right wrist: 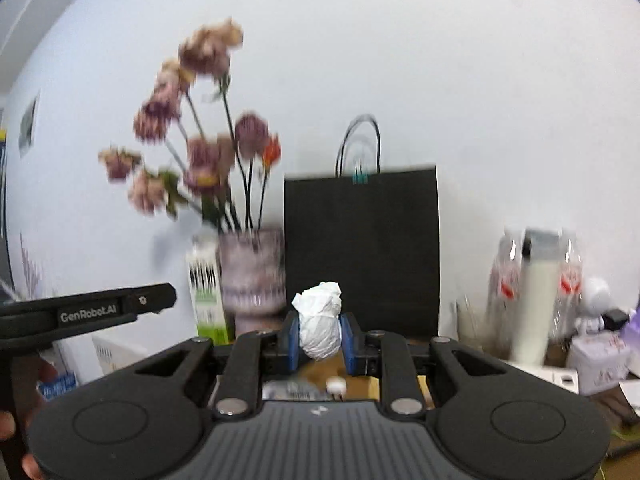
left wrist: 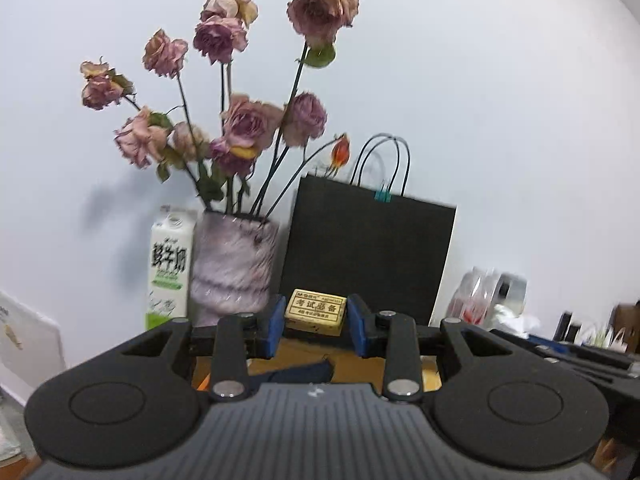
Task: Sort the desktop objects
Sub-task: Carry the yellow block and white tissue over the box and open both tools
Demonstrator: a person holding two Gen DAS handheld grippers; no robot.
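My left gripper [left wrist: 316, 316] is shut on a yellow eraser [left wrist: 316, 311] with black print, held up in the air in front of the black paper bag [left wrist: 368, 256]. My right gripper [right wrist: 320, 334] is shut on a crumpled white paper ball [right wrist: 320, 320], also lifted above the desk before the black paper bag [right wrist: 360, 248]. The left gripper's body [right wrist: 88, 312] shows at the left of the right wrist view.
A vase of dried roses [left wrist: 234, 264] and a green-white milk carton [left wrist: 170, 268] stand at the back left against the wall. Clear bags and a white cylinder [right wrist: 536, 296] stand at the right, with small clutter [right wrist: 600, 344]. Dark items lie on the wooden desk [left wrist: 352, 364] below.
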